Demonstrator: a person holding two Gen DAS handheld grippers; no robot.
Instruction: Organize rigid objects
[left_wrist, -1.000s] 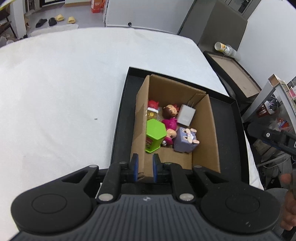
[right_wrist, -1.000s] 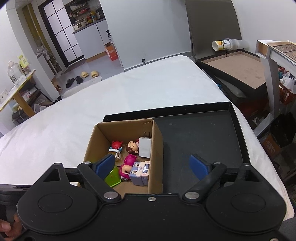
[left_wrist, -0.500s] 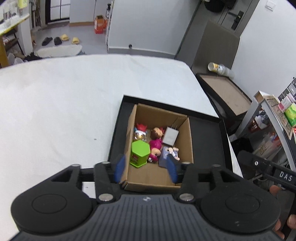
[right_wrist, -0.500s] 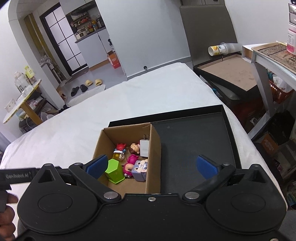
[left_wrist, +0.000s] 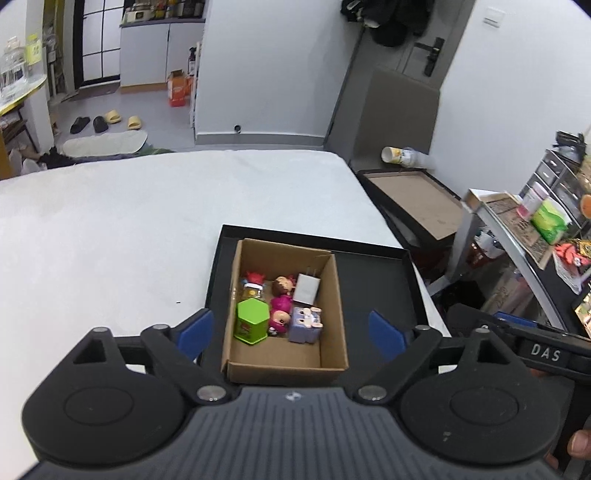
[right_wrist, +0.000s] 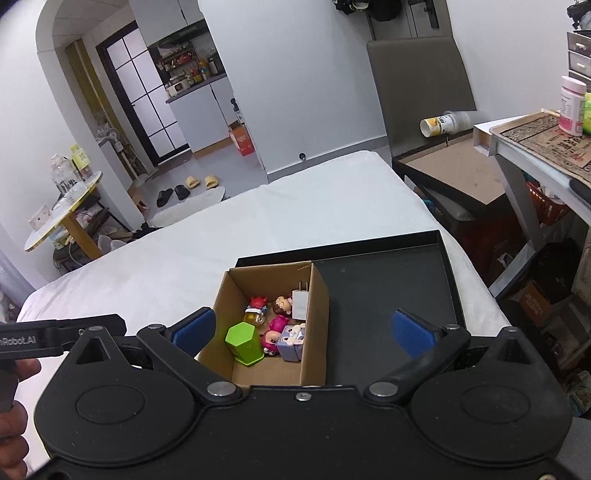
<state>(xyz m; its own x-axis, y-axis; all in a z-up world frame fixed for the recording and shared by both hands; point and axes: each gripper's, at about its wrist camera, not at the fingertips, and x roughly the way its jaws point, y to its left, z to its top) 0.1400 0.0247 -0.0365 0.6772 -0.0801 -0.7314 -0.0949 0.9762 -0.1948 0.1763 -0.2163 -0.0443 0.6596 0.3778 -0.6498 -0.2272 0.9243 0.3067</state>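
The small toys and gadgets already sit together inside the open brown cardboard box (left_wrist: 284, 310), which stands in the left half of the shallow black tray (left_wrist: 376, 288) on the white cloth-covered table (left_wrist: 110, 236). In the left wrist view the box lies at about 12 o'clock from the left gripper (left_wrist: 290, 334), whose blue-padded fingers are spread wide and hold nothing. In the right wrist view the right gripper (right_wrist: 303, 332) is likewise spread wide and empty, with the box at roughly 11 o'clock and the bare half of the tray at 1 o'clock.

Inside the box, the green hexagonal plastic container (left_wrist: 251, 321) stands at the near left, the lilac cube-shaped rabbit toy (left_wrist: 306, 325) at the near right, the pink doll figures (left_wrist: 280, 306) between them, the white wall charger (left_wrist: 306, 288) leaning against the right wall, and a small red-topped figure on a yellow jar (left_wrist: 252, 284) at the far left.

No loose object shows on the table or tray, so the sorting appears to be finished, or nearly so, with both grippers high above the box. If anything remains, the next move calls for checking the surroundings for stray items; otherwise, simply holding both grippers clear of the box walls.
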